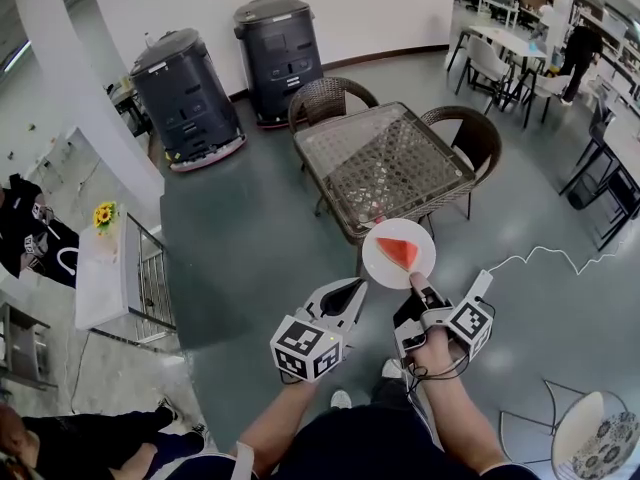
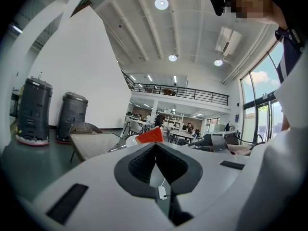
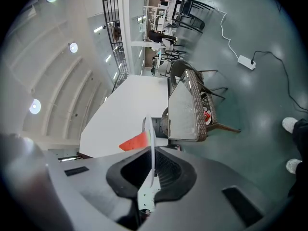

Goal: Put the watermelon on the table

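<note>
Right gripper jaws clamp the round white plate bearing a red watermelon wedge; left gripper jaws are together.

— Bright all round?
— Yes, even and daylit. Round ceiling lamps glow overhead, and tall windows let in sky light.
— Shadows?
— Only soft ones, under the table and chairs. The floor carries a pale sheen, and the plate is almost washed-out white.
— Sharpness?
— The head view is crisp in the middle. All three views bulge like a fisheye, so straight lines bow near the edges. Both gripper views go black at the corners.
</note>
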A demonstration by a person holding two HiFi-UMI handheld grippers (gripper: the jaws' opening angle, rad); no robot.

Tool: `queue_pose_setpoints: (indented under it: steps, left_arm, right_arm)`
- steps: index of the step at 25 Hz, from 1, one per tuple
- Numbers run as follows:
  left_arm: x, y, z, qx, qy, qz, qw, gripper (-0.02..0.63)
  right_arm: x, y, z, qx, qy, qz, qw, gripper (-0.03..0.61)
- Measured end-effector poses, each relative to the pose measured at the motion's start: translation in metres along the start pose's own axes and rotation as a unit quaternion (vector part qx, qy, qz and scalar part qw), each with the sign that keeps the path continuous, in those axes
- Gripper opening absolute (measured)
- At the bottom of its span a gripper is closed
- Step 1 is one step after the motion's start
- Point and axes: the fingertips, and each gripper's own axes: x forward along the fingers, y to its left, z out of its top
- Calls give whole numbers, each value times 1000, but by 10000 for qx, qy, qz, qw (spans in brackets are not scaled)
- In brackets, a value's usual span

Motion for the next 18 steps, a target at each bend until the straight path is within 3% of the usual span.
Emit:
queue_pose_setpoints:
  steps: [18]
  left_arm:
    - [110, 5, 23, 198, -141, 570, 9981, 5]
  right_arm:
    - [48, -1, 105, -13, 481, 67, 9988, 11]
